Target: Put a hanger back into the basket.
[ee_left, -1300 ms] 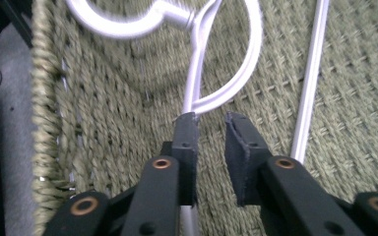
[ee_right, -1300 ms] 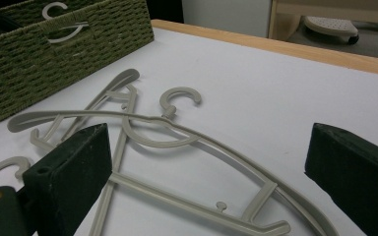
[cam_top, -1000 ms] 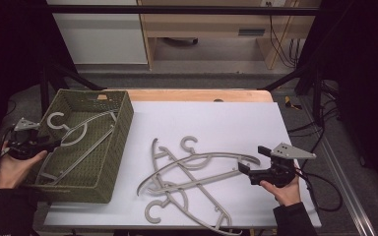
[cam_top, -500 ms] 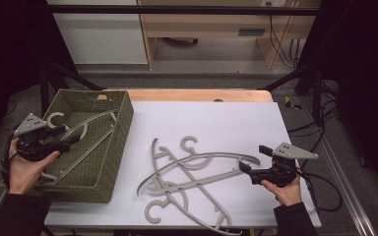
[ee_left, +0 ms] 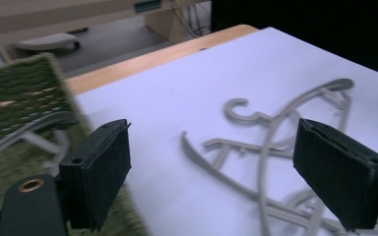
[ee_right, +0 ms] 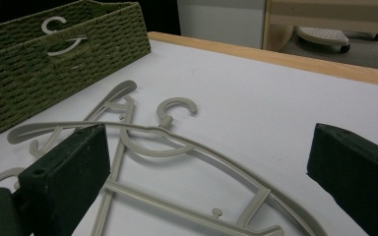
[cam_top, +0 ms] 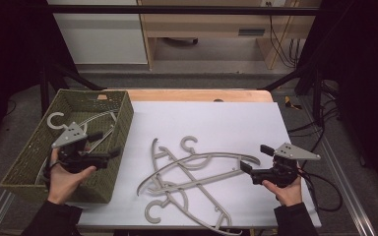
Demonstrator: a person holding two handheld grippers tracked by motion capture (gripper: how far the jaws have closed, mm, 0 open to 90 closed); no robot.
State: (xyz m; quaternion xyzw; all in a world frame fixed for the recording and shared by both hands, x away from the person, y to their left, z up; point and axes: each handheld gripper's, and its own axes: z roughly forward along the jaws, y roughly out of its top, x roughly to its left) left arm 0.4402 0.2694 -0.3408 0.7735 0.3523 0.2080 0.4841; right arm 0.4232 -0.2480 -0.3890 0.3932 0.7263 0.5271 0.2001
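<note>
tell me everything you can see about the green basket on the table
The green basket is a rectangular bin of woven, wicker-like material with a slot handle cut into its far end wall. It sits upright at the white table's left edge, open at the top. Grey plastic hangers lie inside, one hook poking above the far rim. The left gripper hovers over its near right corner with jaws open; whether it touches the basket is unclear.

Behind the white table (cam_top: pixel 216 118) stands a wooden shelf unit (cam_top: pixel 202 22), and a white cabinet (cam_top: pixel 98 34) stands behind its left part. Dark cables (cam_top: pixel 325 130) lie on the floor to the right of the table.
</note>
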